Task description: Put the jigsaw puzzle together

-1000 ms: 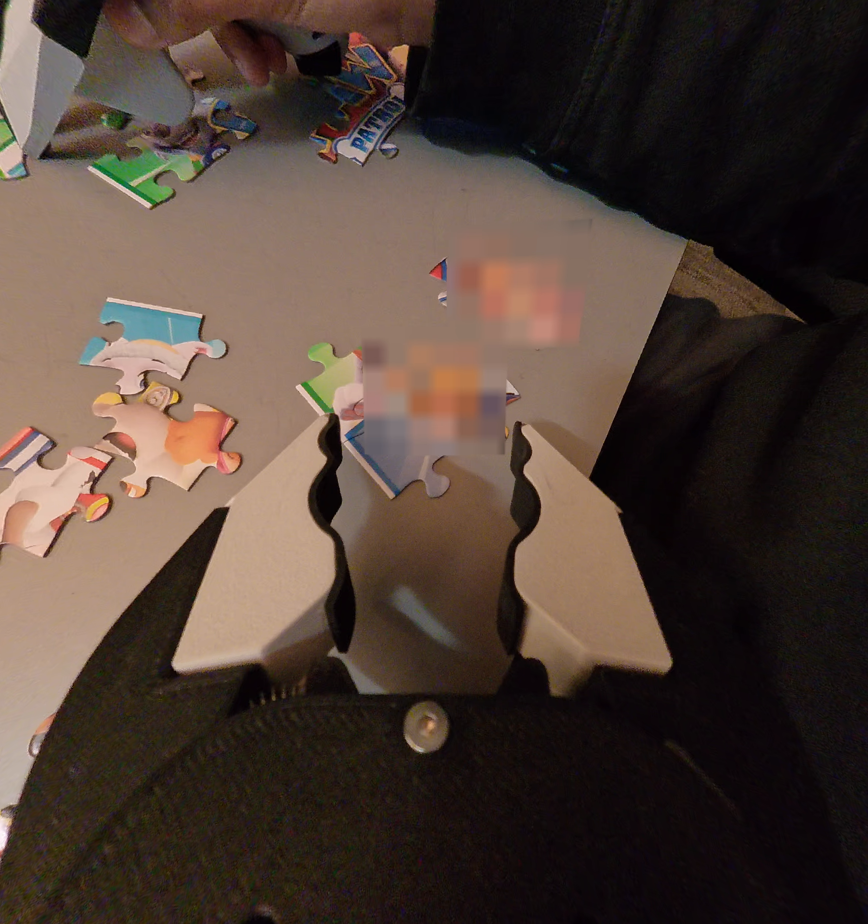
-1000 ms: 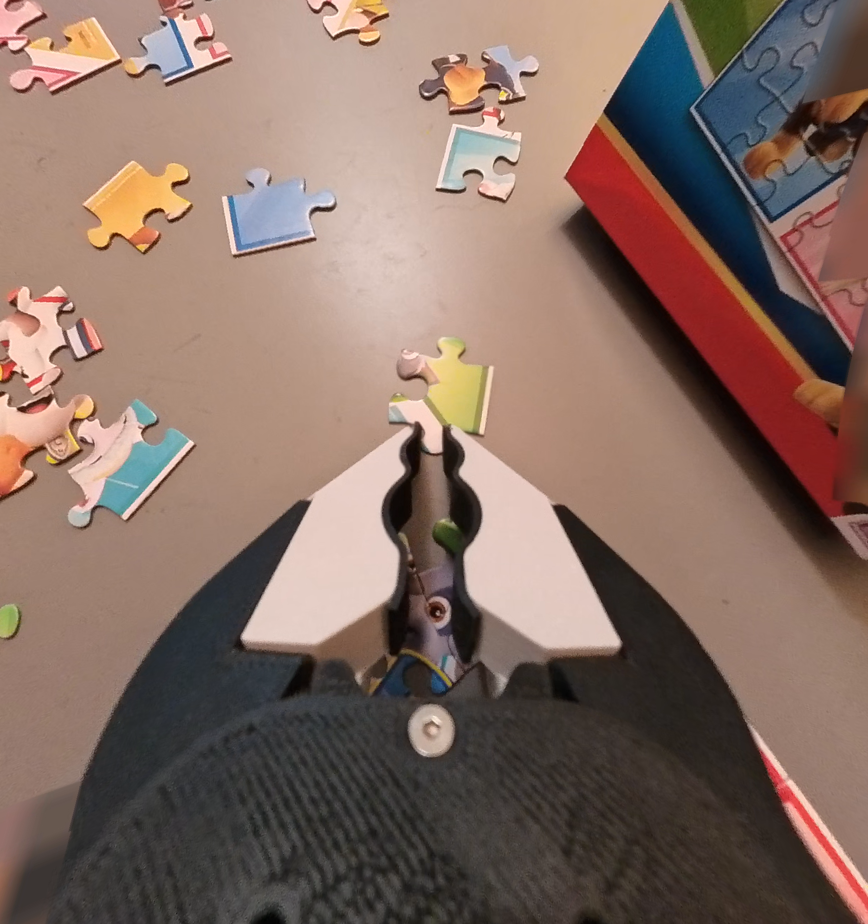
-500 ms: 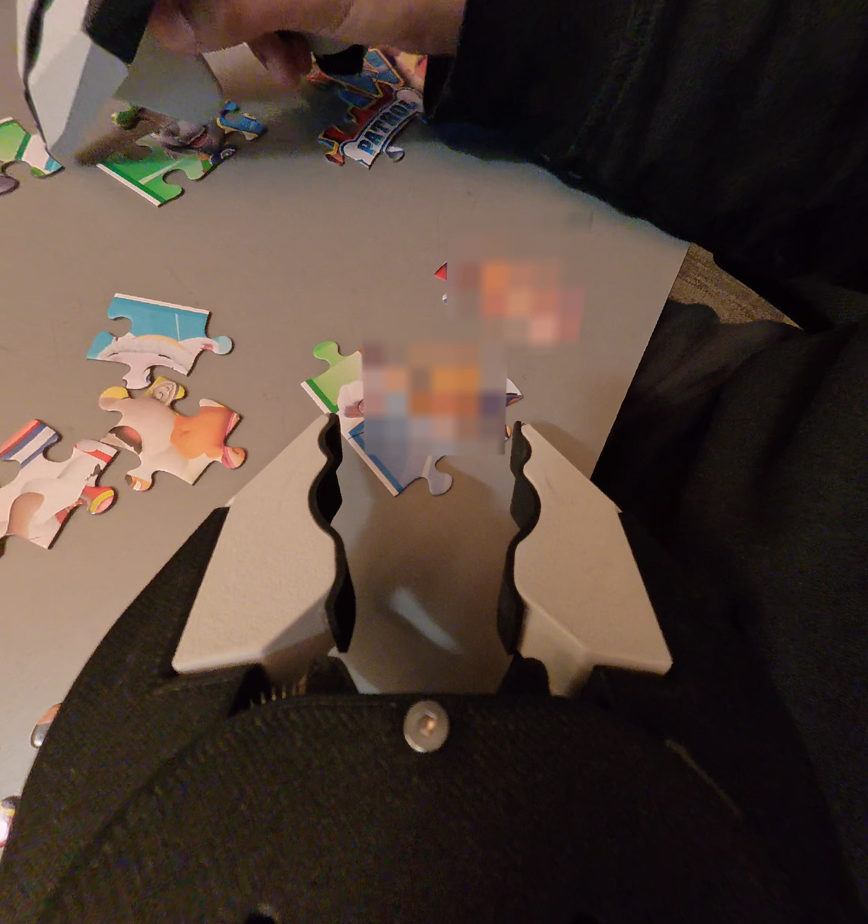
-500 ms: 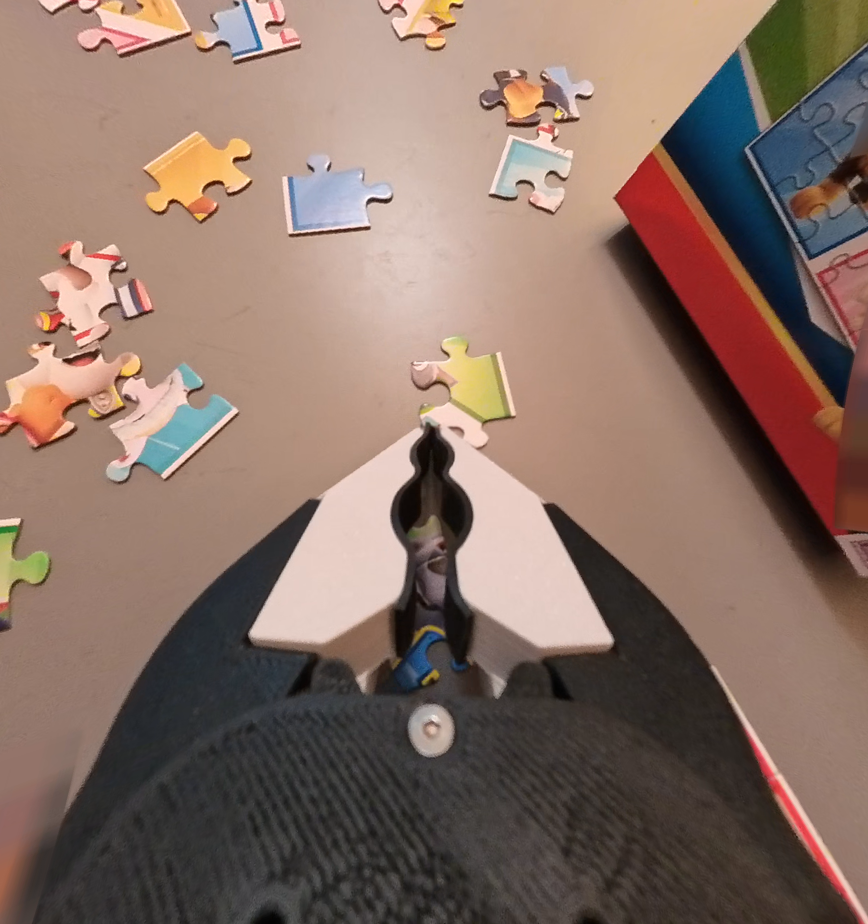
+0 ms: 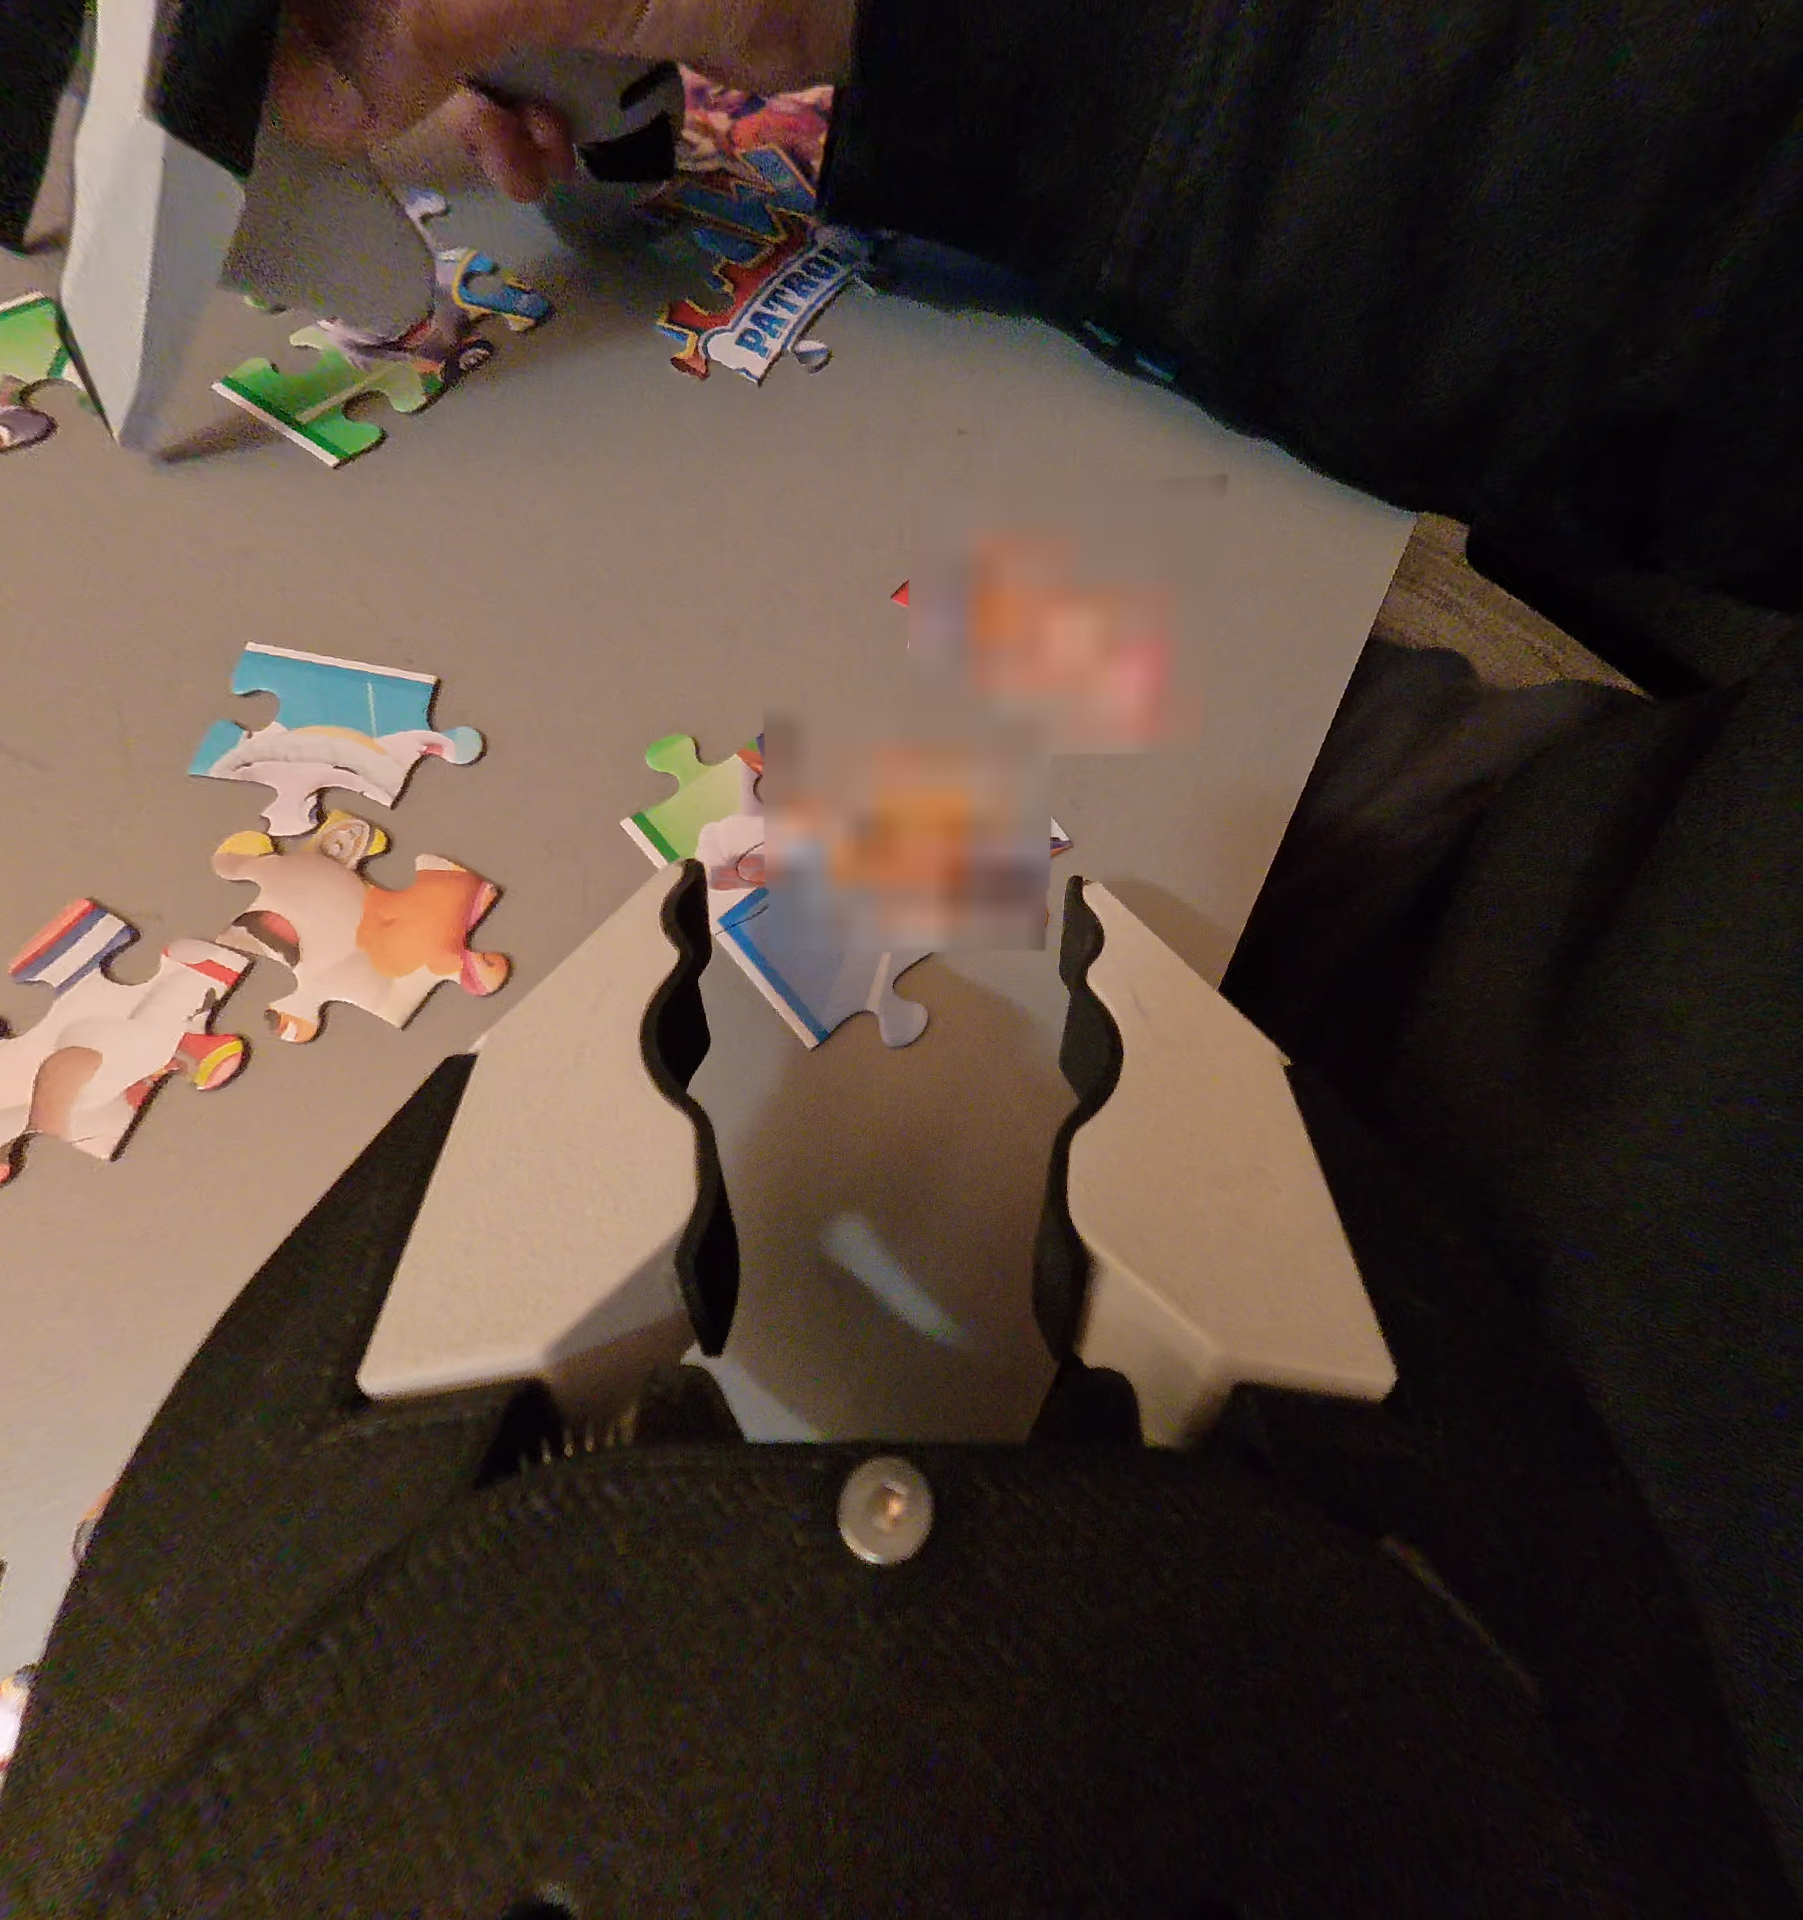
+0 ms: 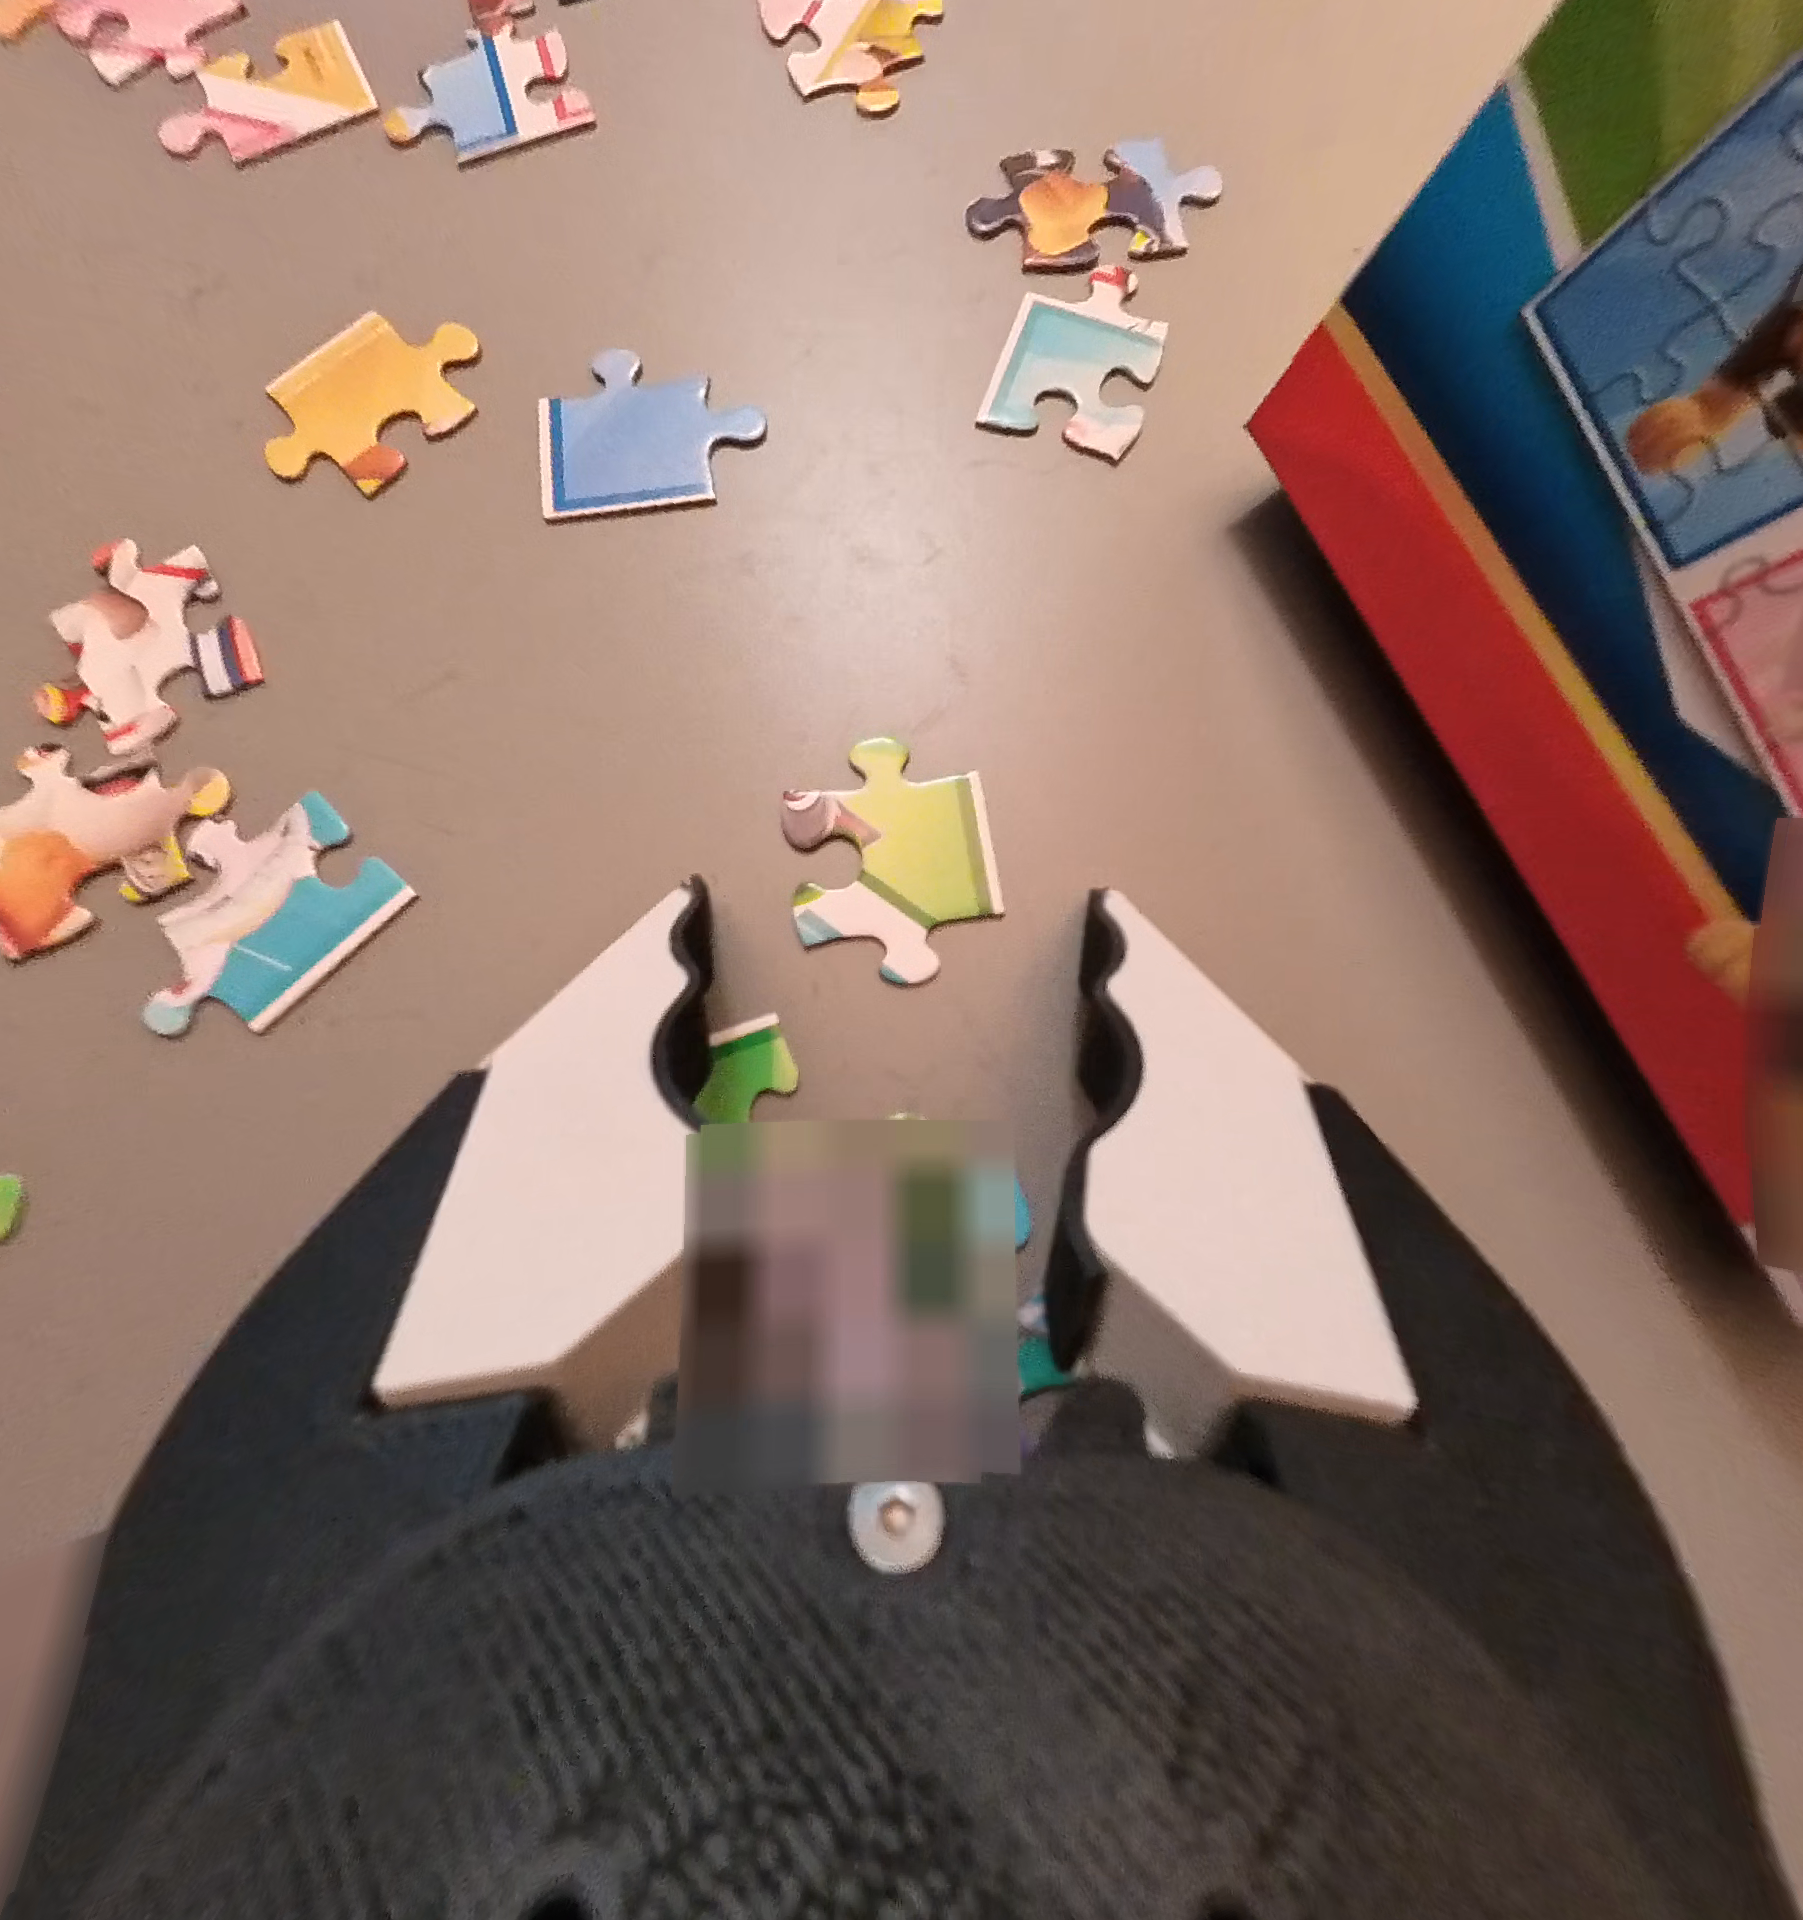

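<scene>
Right hand-held gripper (image 6: 897, 914): jaws wide apart, nothing clamped; a green-edged piece (image 6: 746, 1070) lies flat on the bench under the gap, near the left pad, the rest of it behind a blurred patch.
Ahead of right tips: yellow-green piece (image 6: 907, 852) flat on the bench, just beyond the fingertips, clear of both pads.
Left hand-held gripper (image 5: 881, 904): jaws wide apart, nothing gripped; pads touch no piece.
Between left tips: blue-bordered piece (image 5: 824, 987) flat on the bench, gap on either side; a green piece (image 5: 694, 795) adjoins it farther out.
Bench (image 6: 564, 644): grey, open strip straight ahead of the right tips out to the blue corner piece (image 6: 637, 447).
Bench edge (image 5: 1323, 769): runs close to the right of the left gripper; dark clothing beyond it.
Box (image 6: 1499, 582): red and blue, to the right of the right gripper, well apart; bare bench between.
Left of both grippers: loose pieces scattered, including a teal piece (image 6: 273, 925) and an orange-and-white piece (image 5: 367, 925).
Far ahead, left wrist view: the right gripper's white finger over green pieces (image 5: 325, 400), a hand (image 5: 523, 62) on it.
</scene>
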The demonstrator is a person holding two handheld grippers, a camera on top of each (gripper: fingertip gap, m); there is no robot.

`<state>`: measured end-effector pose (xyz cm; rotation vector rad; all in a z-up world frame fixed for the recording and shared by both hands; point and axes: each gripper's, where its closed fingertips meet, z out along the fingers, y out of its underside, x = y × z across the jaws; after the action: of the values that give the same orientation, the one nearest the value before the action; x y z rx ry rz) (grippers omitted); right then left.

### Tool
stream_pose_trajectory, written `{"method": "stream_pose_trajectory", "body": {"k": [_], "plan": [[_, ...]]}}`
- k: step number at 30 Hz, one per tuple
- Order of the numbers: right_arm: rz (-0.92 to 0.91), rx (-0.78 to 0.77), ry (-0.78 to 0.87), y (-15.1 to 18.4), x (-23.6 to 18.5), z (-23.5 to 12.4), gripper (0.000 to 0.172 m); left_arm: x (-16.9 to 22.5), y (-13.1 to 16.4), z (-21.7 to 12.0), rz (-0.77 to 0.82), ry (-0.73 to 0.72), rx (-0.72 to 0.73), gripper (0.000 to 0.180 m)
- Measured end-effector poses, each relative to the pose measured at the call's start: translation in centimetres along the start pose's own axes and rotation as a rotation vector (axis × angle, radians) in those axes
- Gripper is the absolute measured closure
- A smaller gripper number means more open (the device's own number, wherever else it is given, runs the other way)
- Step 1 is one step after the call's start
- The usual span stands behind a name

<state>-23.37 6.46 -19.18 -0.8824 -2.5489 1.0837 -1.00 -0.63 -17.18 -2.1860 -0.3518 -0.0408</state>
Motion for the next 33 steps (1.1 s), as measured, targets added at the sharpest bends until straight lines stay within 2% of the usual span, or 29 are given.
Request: {"method": "stream_pose_trajectory", "body": {"k": [11, 13, 16, 27, 29, 33], "plan": [[-0.088, -0.072, -0.054, -0.6, -0.1, 0.7, 0.109, -0.5, -0.4, -0.5, -0.037, 0.019, 0.041, 0.115], [-0.090, -0.077, -0.057, -0.8, -0.1, 0.8, 0.116, -0.4, -0.4, -0.5, -0.033, 0.020, 0.040, 0.115], [-0.098, -0.086, -0.066, -0.9, -0.4, 0.9, 0.136, -0.4, -0.3, -0.6, -0.032, 0.019, 0.042, 0.115], [-0.096, -0.091, -0.065, -1.1, -1.4, 1.1, 0.137, -0.8, -0.2, -0.9, -0.051, 0.021, 0.056, 0.116], [-0.108, -0.088, -0.071, -1.2, -1.9, 1.1, 0.149, -0.9, -0.2, -0.9, -0.049, 0.019, 0.055, 0.116], [-0.133, -0.100, -0.065, -1.1, -2.5, 0.9, 0.147, -0.9, -0.2, -0.9, -0.053, 0.018, 0.056, 0.116]]}}
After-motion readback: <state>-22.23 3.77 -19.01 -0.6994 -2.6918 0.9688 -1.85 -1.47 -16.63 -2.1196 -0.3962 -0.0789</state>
